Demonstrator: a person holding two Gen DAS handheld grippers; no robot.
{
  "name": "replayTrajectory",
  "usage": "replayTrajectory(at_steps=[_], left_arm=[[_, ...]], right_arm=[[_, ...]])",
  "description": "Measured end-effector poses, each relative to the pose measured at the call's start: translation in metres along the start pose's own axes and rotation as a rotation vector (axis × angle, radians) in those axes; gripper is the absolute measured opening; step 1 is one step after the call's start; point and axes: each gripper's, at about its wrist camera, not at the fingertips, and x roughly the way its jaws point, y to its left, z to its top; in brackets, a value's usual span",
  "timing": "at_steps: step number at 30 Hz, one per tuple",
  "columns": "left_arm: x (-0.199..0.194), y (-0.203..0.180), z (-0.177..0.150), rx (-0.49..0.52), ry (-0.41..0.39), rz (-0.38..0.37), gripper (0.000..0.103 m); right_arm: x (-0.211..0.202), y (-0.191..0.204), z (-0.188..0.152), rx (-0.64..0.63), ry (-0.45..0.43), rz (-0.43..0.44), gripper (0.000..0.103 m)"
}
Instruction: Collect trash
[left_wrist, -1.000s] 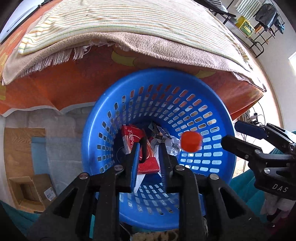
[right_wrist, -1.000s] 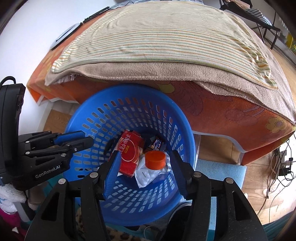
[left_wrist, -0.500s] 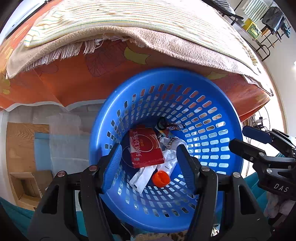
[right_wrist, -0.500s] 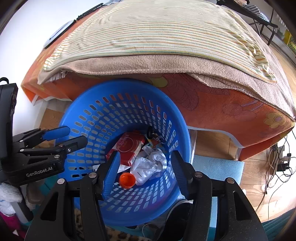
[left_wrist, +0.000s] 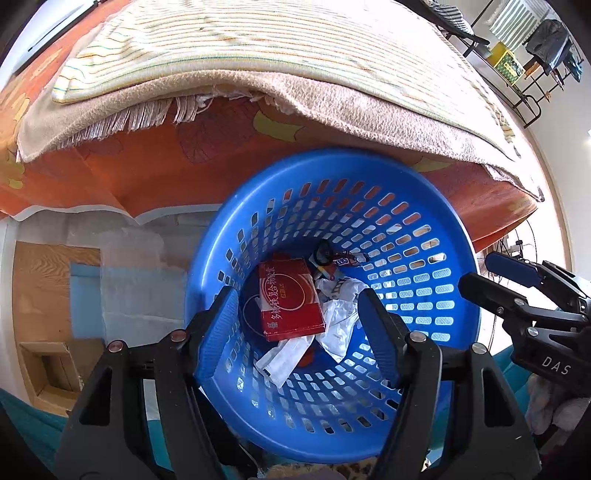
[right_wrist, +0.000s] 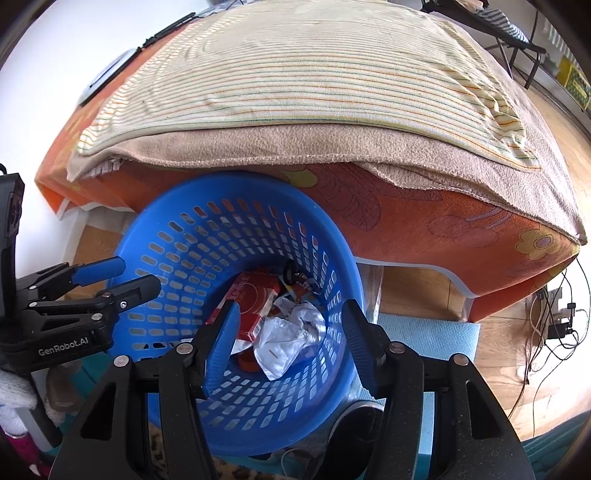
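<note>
We hover both grippers, left gripper (left_wrist: 295, 325) and right gripper (right_wrist: 290, 341), jaws spread and empty, above the blue basket (left_wrist: 454, 236) where the trash lies: stiff red box (left_wrist: 290, 299), light crumpled wrapper (right_wrist: 290, 339), best pinched by edges.

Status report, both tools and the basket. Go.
Left tool open, empty. Right tool open, empty. Both above blue basket; red box, crumpled wrappers, orange cap inside. Nothing in the way.
</note>
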Motion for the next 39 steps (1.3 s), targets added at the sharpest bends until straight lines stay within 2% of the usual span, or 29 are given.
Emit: replayTrajectory(at_steps=[12,19,23,26,28,30,37,39], left_arm=[[-0.032,-0.001,0.017,0.007,-0.067,0.001,0.069],[-0.062,-0.010,0.028,0.036,-0.145,-0.003,0.069],[-0.084,-0.018,0.033,0.053,-0.201,-0.008,0.069],[-0.101,-0.025,0.037,0.072,-0.244,-0.005,0.070],[-0.112,-0.029,0.039,0.080,-0.269,-0.009,0.072],[-0.124,-0.033,0.041,0.083,-0.298,-0.018,0.082],[-0.160,-0.037,0.048,0.078,-0.381,-0.028,0.086],[-0.168,-0.036,0.050,0.072,-0.399,-0.026,0.089]], right_arm=[[-0.022,-0.004,0.016,0.009,-0.061,-0.030,0.056],[-0.045,-0.006,0.026,0.026,-0.130,-0.021,0.058],[-0.065,-0.003,0.028,0.017,-0.192,-0.019,0.069],[-0.079,0.001,0.031,0.003,-0.235,-0.012,0.070],[-0.087,0.003,0.032,-0.001,-0.256,-0.006,0.070],[-0.095,0.003,0.033,0.003,-0.273,0.007,0.070],[-0.124,0.002,0.038,0.010,-0.332,0.021,0.070],[-0.133,0.001,0.040,0.006,-0.351,0.016,0.074]])
